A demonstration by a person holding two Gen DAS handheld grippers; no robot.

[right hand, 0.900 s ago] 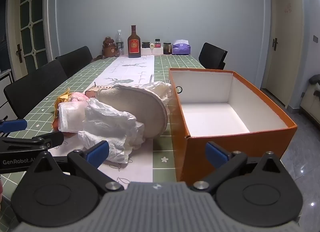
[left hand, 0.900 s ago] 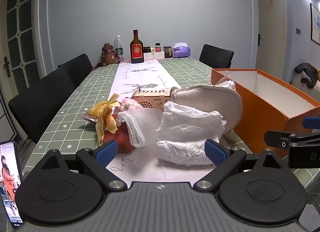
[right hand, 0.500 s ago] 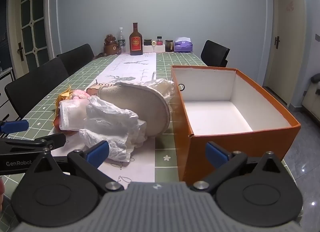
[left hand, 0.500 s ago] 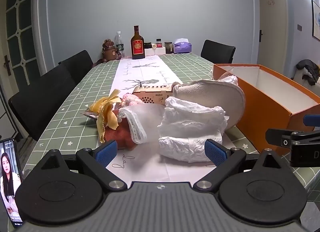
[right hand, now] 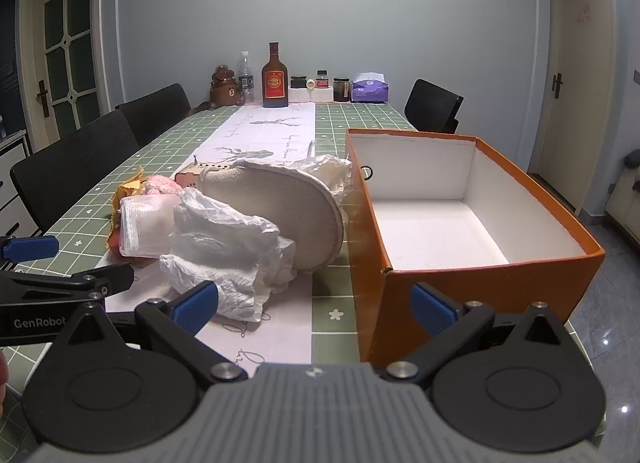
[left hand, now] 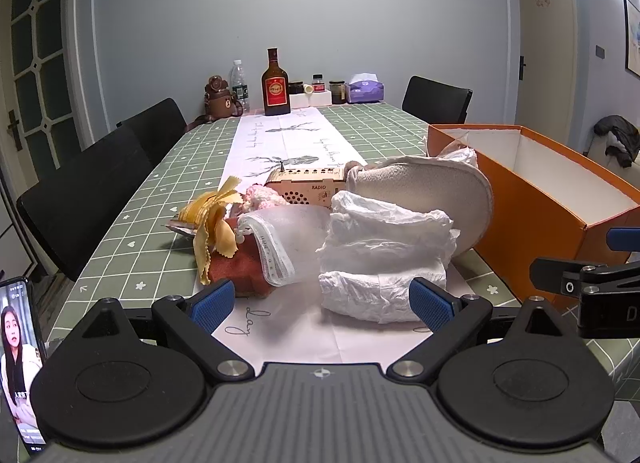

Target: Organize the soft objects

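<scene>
white bag [left hand: 384, 259]: thin crinkled plastic, slightly glossy
slipper [left hand: 424, 191]: beige fleecy cloth, matt
box [right hand: 480, 287]: orange card, smooth, white inside
radio [left hand: 306, 185]: pale wood, matt
pouch [left hand: 280, 239]: frosted plastic
tablecloth [left hand: 132, 231]: green checked, smooth

A long table [left hand: 132, 247] covered with a green checked cloth and a white runner [left hand: 280, 139] is seen in a room with pale blue-grey walls [right hand: 320, 15]. Black chairs [left hand: 84, 191] are placed along its left side and one [right hand: 434, 105] at the far right corner. A glazed door [right hand: 68, 43] is set on the left, a plain door [right hand: 580, 83] on the right, and a shiny tiled floor [right hand: 608, 319] is lit from above.
</scene>
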